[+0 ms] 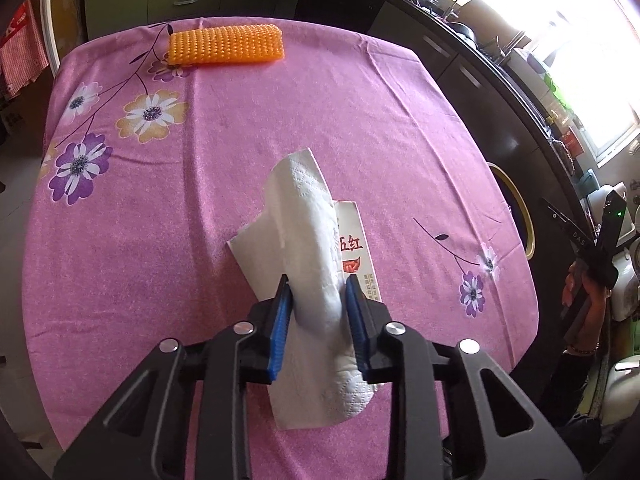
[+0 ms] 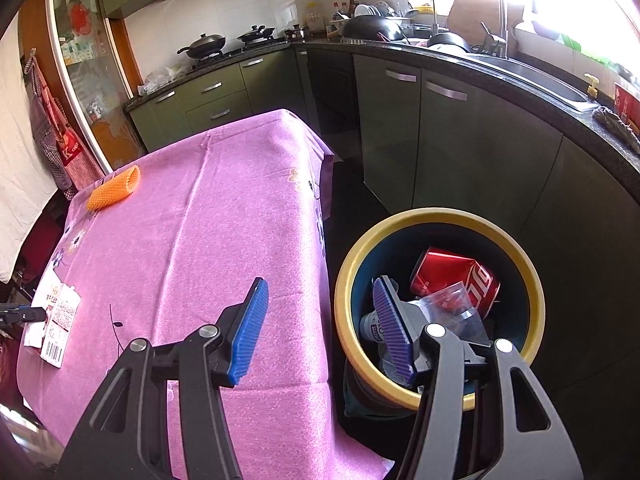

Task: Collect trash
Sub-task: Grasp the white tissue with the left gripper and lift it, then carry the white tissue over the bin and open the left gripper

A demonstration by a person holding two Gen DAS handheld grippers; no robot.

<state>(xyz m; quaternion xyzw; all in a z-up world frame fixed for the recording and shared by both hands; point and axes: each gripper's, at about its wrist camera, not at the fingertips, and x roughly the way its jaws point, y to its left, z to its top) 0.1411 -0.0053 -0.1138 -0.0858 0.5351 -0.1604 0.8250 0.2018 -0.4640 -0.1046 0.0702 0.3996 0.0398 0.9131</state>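
The left hand-held gripper (image 1: 318, 300) pinches a crumpled white tissue (image 1: 316, 264) atop a flat carton (image 1: 356, 248) at 6 o'clock on the pink-clothed desk (image 1: 280, 128). The right hand-held gripper (image 2: 320, 312) is spread, empty, beside the trash bin (image 2: 348, 264).

- Your left gripper (image 1: 317, 300) has matte black angular linkage arms with triangular cut-outs; round silver screw heads cap each pivot; its two fingers (image 1: 280, 332) carry ribbed bright blue pads.
- Your right gripper (image 2: 320, 332) is built alike: black frame, silver pivot screws, ribbed blue pads (image 2: 250, 332).
- At the right edge of the left wrist view, your hand (image 1: 588, 292) wears a thin beaded bracelet above a dark sleeve.
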